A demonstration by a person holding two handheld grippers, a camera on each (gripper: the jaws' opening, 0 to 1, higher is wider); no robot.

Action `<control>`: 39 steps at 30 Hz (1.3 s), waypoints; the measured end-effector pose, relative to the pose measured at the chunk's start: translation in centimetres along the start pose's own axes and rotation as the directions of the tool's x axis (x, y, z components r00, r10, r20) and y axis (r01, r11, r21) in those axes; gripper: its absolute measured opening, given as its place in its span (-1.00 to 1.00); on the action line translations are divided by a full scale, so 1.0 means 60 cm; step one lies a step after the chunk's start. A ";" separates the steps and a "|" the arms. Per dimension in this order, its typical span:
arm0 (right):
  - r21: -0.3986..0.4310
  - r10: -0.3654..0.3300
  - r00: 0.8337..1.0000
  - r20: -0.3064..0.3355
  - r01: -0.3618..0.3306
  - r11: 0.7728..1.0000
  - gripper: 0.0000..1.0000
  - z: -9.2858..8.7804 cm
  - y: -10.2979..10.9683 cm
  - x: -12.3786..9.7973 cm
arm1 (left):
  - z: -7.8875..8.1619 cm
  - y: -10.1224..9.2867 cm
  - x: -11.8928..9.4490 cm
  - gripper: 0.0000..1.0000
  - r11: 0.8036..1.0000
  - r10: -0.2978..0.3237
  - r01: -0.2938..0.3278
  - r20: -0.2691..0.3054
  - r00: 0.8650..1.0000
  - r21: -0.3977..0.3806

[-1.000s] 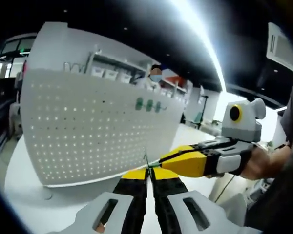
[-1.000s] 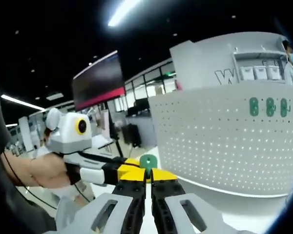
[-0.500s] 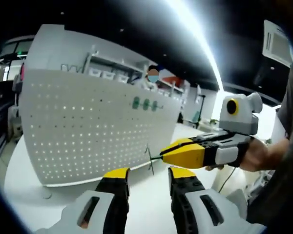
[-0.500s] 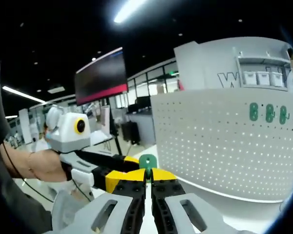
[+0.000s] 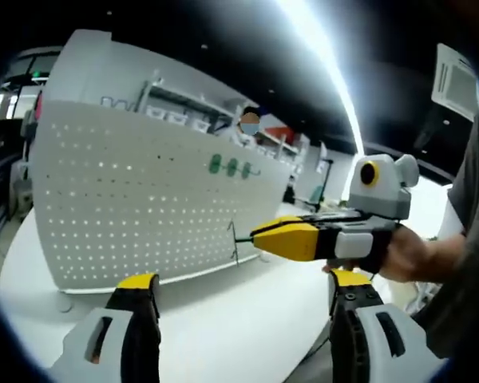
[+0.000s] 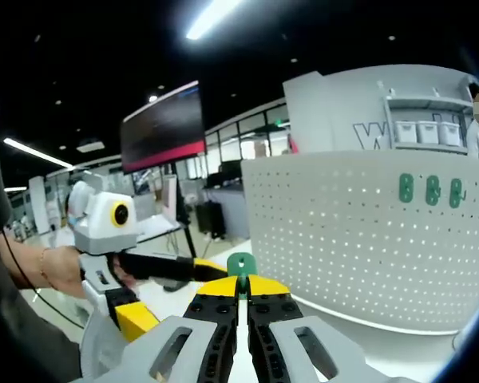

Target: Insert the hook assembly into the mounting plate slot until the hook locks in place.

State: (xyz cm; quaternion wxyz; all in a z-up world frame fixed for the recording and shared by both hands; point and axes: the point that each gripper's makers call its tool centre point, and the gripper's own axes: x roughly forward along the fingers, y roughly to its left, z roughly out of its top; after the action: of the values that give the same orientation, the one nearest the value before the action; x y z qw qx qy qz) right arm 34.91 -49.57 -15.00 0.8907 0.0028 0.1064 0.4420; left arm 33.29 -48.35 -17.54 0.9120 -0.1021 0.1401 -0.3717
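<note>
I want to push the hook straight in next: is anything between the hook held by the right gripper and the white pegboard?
Nothing visible is. The right gripper is shut on the green hook. In the left gripper view only open air lies between its wire tip and the pegboard. The three green hooks already mounted sit higher up.

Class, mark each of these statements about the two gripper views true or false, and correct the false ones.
1. The left gripper has its jaws spread wide. True.
2. The right gripper is open and holds nothing. False: its jaws are shut on the green hook.
3. Three green hooks already hang on the white pegboard. True.
4. The held hook is already seated in the pegboard. False: it is held in the air, apart from the board.
5. The pegboard lies flat on the table. False: it stands upright.
</note>
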 end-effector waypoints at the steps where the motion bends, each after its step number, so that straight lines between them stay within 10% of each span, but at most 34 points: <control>1: 0.004 0.000 1.000 0.002 0.000 1.000 -1.00 -0.001 0.000 -0.002 | -0.001 -0.004 0.001 0.79 1.000 -0.002 0.002 -0.004 1.000 0.000; 21: -0.022 -0.187 0.978 0.093 0.190 0.981 -1.00 0.021 -0.089 -0.066 | -0.002 -0.050 -0.007 1.00 0.999 0.033 -0.032 -0.035 0.999 0.030; 30: -0.099 -0.325 0.935 0.139 0.340 0.935 -1.00 0.052 -0.191 -0.105 | 0.011 -0.059 -0.003 1.00 0.999 0.034 -0.033 -0.020 0.999 0.031; 39: -0.119 -0.478 0.855 0.204 0.506 0.854 -1.00 0.091 -0.315 -0.143 | 0.029 -0.050 -0.007 0.96 0.999 0.035 -0.035 0.012 0.999 0.014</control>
State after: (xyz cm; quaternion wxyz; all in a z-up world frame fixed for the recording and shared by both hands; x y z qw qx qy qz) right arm 45.83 -67.35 -9.92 0.9768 -0.0630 -0.0089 0.2044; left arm 31.62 -50.00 -14.97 0.9199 -0.0953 0.1337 -0.3560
